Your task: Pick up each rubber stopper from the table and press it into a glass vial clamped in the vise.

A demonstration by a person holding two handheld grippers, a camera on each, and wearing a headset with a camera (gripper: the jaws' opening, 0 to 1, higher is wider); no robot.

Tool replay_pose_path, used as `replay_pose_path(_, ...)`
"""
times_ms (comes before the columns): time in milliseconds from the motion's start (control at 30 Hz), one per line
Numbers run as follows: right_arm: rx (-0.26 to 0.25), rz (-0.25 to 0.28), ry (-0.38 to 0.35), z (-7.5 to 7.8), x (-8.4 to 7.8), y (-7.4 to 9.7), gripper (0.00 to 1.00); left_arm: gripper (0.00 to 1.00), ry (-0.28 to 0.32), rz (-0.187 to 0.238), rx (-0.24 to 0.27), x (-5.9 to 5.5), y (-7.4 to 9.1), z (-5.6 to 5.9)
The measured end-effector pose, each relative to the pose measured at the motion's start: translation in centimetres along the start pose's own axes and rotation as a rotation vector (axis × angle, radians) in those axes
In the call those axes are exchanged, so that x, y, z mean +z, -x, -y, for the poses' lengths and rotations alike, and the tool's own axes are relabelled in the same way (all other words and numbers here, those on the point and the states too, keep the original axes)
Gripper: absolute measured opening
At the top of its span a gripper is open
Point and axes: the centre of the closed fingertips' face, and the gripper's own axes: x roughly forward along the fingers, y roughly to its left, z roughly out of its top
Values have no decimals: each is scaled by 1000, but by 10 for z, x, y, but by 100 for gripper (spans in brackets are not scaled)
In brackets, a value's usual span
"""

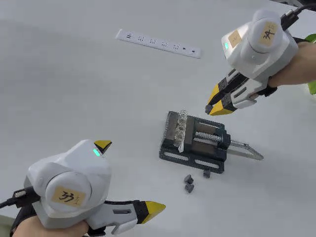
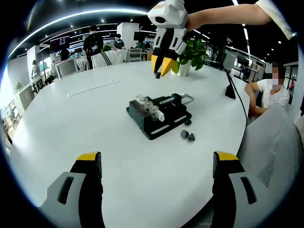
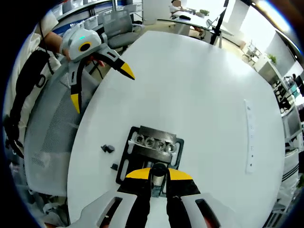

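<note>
A black vise stands at mid-table with a row of glass vials clamped upright in it. Loose grey rubber stoppers lie on the table just in front of it. My right gripper hovers above and right of the vise, shut on a rubber stopper that sits between its yellow tips, right over the vials. My left gripper is at the near left, open wide and holding nothing. From the left gripper view, the vise, stoppers and right gripper lie ahead.
A white power strip lies at the far side of the round white table. A potted plant stands at the table's far edge. A seated person and grey mesh chairs surround the table.
</note>
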Motion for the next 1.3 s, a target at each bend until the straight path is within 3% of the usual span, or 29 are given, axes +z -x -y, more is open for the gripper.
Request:
replay_pose_path(233,15,-7,9,12,5,-7,7,97,8,-3,-2,-2,-2,-1)
replay_pose_path(633,57,-2,32,18,14,-26,6,97,16,-9,-9,-3,-7,0)
replay_pose_path(1300,90,-4,48,25,15,-51,6,97,30,-24,-17,-9,-13,-2)
